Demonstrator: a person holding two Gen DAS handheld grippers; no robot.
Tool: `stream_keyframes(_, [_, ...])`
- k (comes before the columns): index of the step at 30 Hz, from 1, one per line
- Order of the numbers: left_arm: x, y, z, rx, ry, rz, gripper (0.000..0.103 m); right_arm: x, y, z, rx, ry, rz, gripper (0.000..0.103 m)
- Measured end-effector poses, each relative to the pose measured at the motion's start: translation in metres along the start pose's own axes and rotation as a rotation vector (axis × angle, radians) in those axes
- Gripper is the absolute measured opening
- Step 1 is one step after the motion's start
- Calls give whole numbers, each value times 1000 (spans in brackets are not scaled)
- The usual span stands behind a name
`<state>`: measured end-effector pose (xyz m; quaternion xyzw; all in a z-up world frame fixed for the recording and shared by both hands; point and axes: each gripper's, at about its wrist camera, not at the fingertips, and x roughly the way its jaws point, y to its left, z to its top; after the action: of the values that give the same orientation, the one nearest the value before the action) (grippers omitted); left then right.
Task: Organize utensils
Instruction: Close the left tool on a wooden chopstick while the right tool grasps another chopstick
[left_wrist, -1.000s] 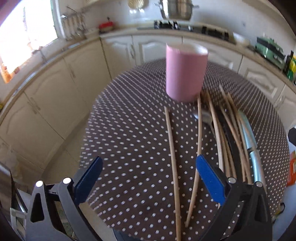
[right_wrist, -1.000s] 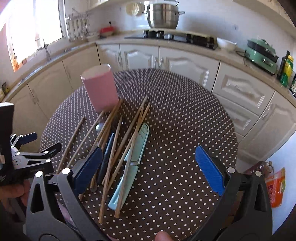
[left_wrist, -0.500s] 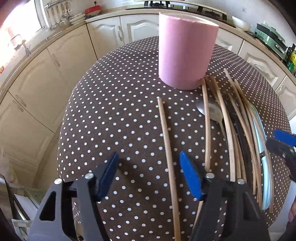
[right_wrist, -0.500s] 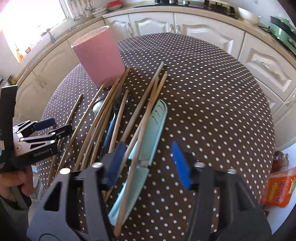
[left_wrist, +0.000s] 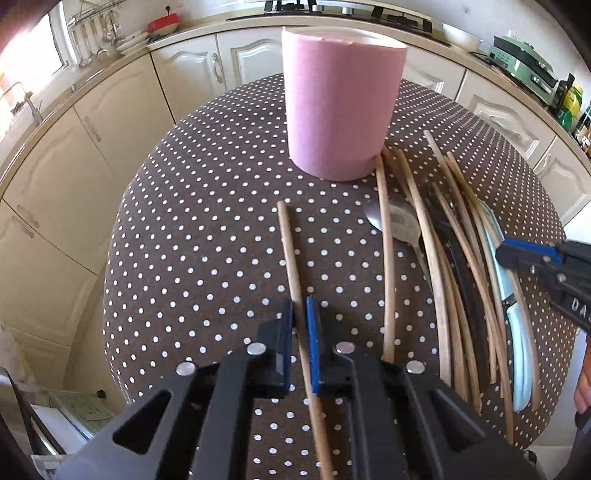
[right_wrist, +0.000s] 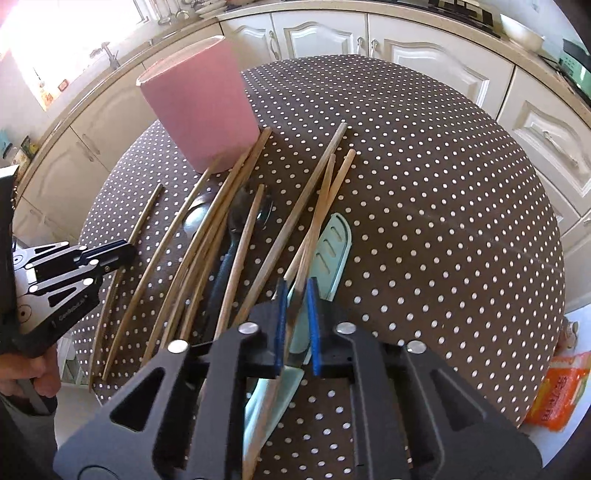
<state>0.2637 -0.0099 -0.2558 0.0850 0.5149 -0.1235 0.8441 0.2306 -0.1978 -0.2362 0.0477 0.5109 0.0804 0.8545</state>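
The left tool (left_wrist: 299, 325) has its two blue pads squeezed on one wooden stick (left_wrist: 291, 266). This stick lies alone on the tabletop (left_wrist: 207, 229), which has a brown cloth with white dots. The stick runs straight ahead from the tool, toward the pink cup (left_wrist: 341, 99). The cup stands upright, far ahead of the tool, and the stick's far end stops short of it.

To the right of the left tool lies a pile of more sticks (left_wrist: 436, 266), a metal spoon (left_wrist: 395, 221), something dark (left_wrist: 465, 280) and a light green utensil (left_wrist: 517, 332). One stick in the pile touches the bottom of the cup.

The right tool (right_wrist: 297, 306) is at the right side of that pile. Its blue pads are closed on a wooden stick (right_wrist: 314, 221) that lies on top of the light green utensil. That stick points ahead and a little right of the cup. I cannot tell if the pads pinch the green utensil too.

Left of the right tool are the other sticks, a dark blue handle (right_wrist: 218, 273) and the spoon. Farther left, a hand (right_wrist: 26, 376) holds the left tool. An orange packet (right_wrist: 557, 387) lies to the right, off the tabletop.
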Motion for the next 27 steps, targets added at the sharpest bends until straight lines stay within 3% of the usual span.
stream_keyframes(6, [-3,10,-4,-53,-11,-55,5,-5,-17,5,38,-38,53,6])
stream_keyframes(14, [-25,17,-8,-114,-109,-118,5,-15,-38,4,105,-97,113,6])
stream_keyframes(22, [-84,29,2,-173,-331,-181,5,-49,-50,20,148,-262,210,6])
stream_keyframes(27, [-136,37,19,-184,-534,-195,5,-77,-49,48,128,-366,248,6])
